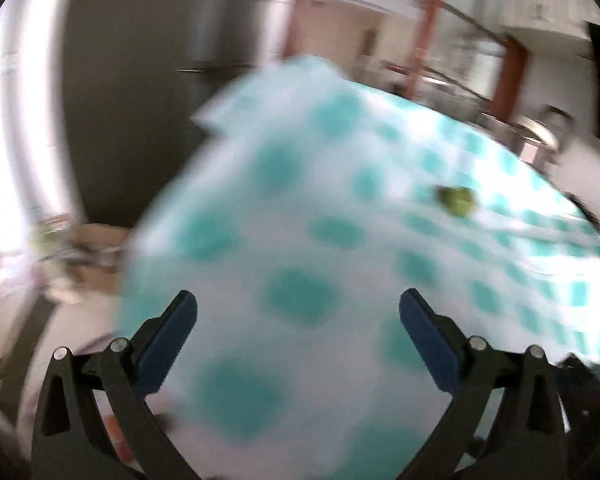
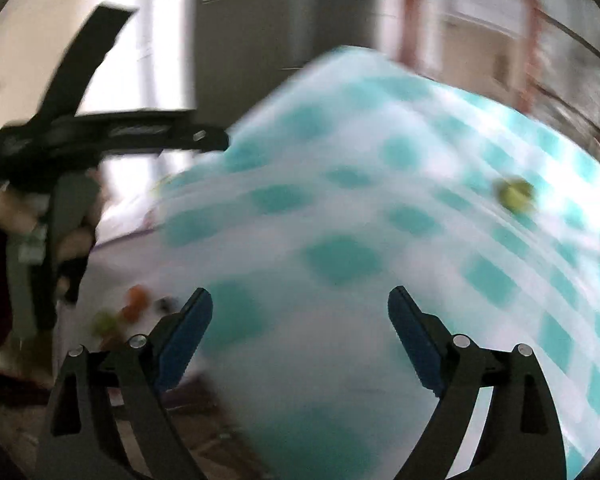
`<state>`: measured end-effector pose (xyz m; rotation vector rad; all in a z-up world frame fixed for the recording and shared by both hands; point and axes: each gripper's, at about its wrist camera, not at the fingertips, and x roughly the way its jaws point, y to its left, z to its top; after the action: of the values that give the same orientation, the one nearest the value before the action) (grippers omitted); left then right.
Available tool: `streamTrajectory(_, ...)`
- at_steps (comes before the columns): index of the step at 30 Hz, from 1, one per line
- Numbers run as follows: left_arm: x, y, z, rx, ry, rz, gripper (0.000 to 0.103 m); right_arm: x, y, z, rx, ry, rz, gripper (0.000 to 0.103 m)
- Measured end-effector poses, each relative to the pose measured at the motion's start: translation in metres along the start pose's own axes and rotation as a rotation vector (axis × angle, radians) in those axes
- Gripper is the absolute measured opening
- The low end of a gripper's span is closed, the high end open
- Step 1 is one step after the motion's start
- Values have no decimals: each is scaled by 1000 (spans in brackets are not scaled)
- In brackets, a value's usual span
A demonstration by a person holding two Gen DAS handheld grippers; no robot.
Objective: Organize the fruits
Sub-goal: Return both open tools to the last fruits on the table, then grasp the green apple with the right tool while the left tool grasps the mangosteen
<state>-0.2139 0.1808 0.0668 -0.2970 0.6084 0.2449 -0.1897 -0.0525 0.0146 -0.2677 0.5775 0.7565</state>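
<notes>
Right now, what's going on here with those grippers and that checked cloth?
A person holds a gripper in each hand above a table covered with a teal-and-white checked cloth. The left gripper and the right gripper both stand open with nothing between their fingers. One small green fruit sits on the cloth. Blurred orange and green fruits show at the lower left of the right wrist view.

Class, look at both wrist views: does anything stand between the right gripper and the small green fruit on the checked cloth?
Nothing visible does. The right gripper is open and empty; only bare teal-and-white checked cloth lies between it and the small green fruit. Both views are blurred, so small obstacles could be missed.
</notes>
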Motion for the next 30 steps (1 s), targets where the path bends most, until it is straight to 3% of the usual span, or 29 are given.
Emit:
streamTrajectory(3, 67, -71, 19, 106, 29, -112, 101, 4, -73, 5, 171, 11, -104, 87)
streamTrajectory(4, 84, -87, 21, 116, 47, -129, 101, 12, -109, 9, 295, 44, -100, 87)
streamTrajectory(6, 120, -111, 29, 112, 84, -172, 101, 17, -153, 12, 389, 47, -135, 87)
streamTrajectory(8, 149, -131, 38, 101, 121, -205, 101, 35, -188, 26, 441, 78, -185, 87)
streamTrajectory(12, 190, -149, 47, 69, 170, -269, 101, 82, -227, 53, 435, 104, -182, 87)
streamTrajectory(14, 199, -142, 46, 18, 203, -297, 101, 109, -241, 67, 446, 134, -185, 87)
streamTrajectory(17, 191, -130, 46, -37, 150, -327, 101, 150, -260, 81, 460, 156, -190, 87)
streamTrajectory(21, 194, -126, 48, -67, 138, -325, 101, 194, -277, 108, 445, 175, -192, 87)
streamTrajectory(30, 193, -128, 49, -58, 133, -334, 101, 240, -301, 136, 454, 209, -242, 87)
